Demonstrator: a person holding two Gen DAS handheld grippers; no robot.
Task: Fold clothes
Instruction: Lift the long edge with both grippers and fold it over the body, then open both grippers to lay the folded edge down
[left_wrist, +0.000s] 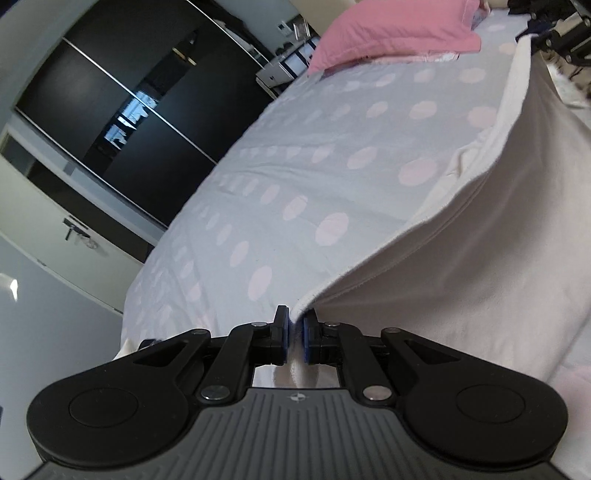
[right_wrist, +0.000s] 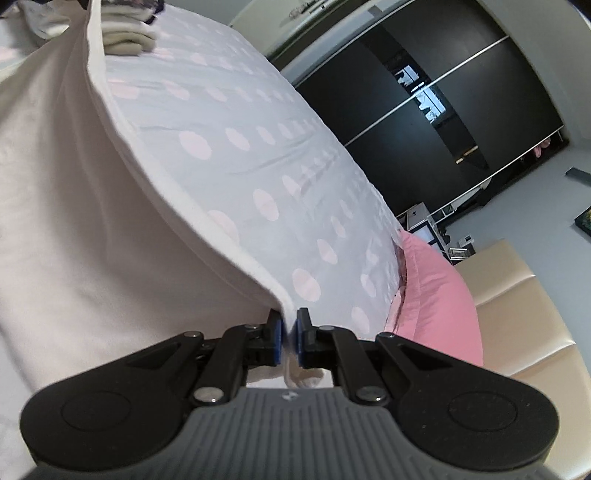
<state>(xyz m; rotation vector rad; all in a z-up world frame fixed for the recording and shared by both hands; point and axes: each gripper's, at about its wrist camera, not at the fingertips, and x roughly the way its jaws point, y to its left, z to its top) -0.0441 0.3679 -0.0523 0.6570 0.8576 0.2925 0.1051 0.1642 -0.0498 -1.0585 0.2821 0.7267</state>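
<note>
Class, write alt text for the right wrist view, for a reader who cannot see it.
The right gripper has its jaws shut on the edge of a cream cloth, which is lifted above a bed with a pale dotted cover. A pink pillow lies to the right, with dark wardrobe doors behind and folded clothes at the far end.

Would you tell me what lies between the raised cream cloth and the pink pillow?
Only bare polka-dot bedspread lies between the cream cloth and the pink pillow, in both wrist views.
</note>
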